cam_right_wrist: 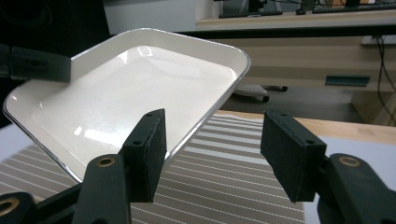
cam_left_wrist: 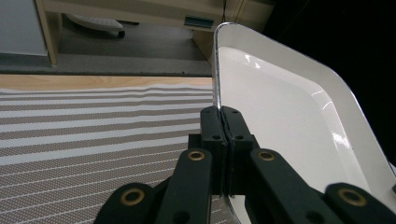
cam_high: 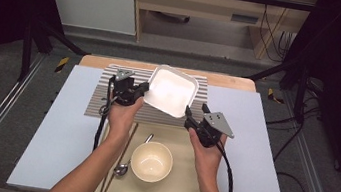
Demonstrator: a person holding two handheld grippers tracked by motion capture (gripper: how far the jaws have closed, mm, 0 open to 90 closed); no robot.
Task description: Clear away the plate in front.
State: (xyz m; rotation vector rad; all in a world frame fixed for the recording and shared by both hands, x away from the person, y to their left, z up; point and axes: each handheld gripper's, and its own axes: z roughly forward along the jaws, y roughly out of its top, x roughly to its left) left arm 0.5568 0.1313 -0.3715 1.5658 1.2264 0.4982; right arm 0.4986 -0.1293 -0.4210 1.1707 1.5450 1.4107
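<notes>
I see a big tabletop [cam_high: 68, 127] with a pale blue sheet on it. At the far side lies a striped mat [cam_high: 102, 101], brown and white. Nearer to me lies a tan mat [cam_high: 182, 178].

The next biggest thing is the white tray [cam_high: 171, 91]. It is square with round corners. It is up off the tabletop and tilted, above the striped mat. In the left gripper view the tray [cam_left_wrist: 280, 107] stands almost on its edge.

My left gripper [cam_high: 140, 91] is at the tray's left edge. Its jaws are pressed together on the thin rim, so they are pinching the tray. In the left gripper view I see the left gripper [cam_left_wrist: 225, 135] with the rim running right between the two black jaws.

My right gripper [cam_high: 190, 115] is at the tray's near right corner. In the right gripper view the right gripper [cam_right_wrist: 212, 140] has its jaws spread apart. The tray's edge [cam_right_wrist: 130, 93] sits behind the left jaw, and I see only the striped mat in the gap. The pads do not press on the tray.

On the tan mat sits a round cream bowl [cam_high: 151, 160]. Just left of it lie a metal spoon [cam_high: 124, 165] and a pair of brown chopsticks [cam_high: 116, 161].
</notes>
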